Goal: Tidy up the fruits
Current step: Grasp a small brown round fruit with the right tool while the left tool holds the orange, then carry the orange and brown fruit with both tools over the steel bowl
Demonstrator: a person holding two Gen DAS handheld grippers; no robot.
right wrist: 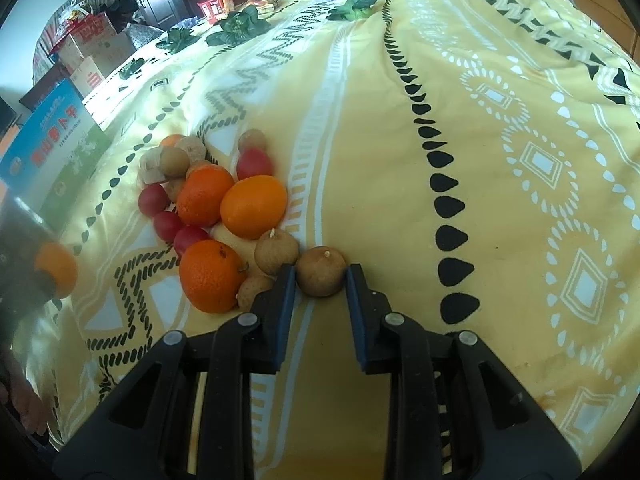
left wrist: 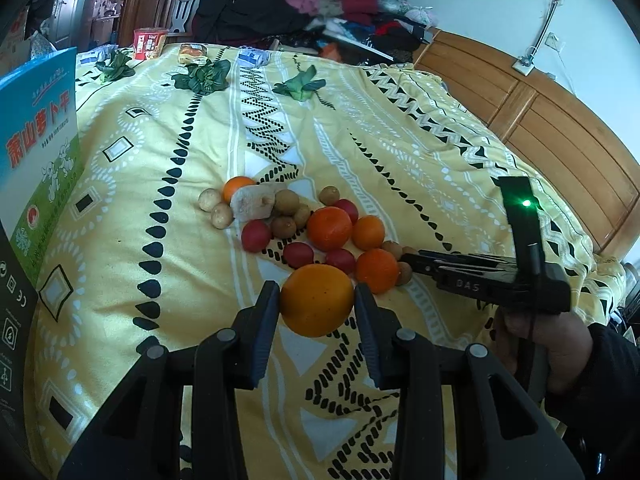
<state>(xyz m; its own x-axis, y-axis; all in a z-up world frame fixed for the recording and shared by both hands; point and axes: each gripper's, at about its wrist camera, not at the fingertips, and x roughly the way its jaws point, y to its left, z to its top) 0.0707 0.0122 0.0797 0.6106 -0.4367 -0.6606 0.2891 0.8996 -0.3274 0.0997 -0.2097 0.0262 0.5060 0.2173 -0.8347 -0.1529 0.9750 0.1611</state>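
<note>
The left gripper (left wrist: 316, 300) is gripping an orange (left wrist: 316, 300); the right gripper (right wrist: 321, 280) is clenching a longan (right wrist: 321, 272) (most fruit is lying heaped on the bed (left wrist: 160, 160)), so sorting is barely starting.

My bedspread (left wrist: 360, 128): yellow w/ white & black geometric bands. Fruit pile (left wrist: 304, 224): orange, red, tan-brown. Box (left wrist: 38, 128) is blue, white & green w/ red lettering.

A bed under a yellow patterned cloth cover (left wrist: 168, 240) carries a mid-frame heap of oranges, red fruits and brown longans (left wrist: 296, 224) (touching one another); green leafy vegetables (left wrist: 206, 76) lie along the top.
</note>
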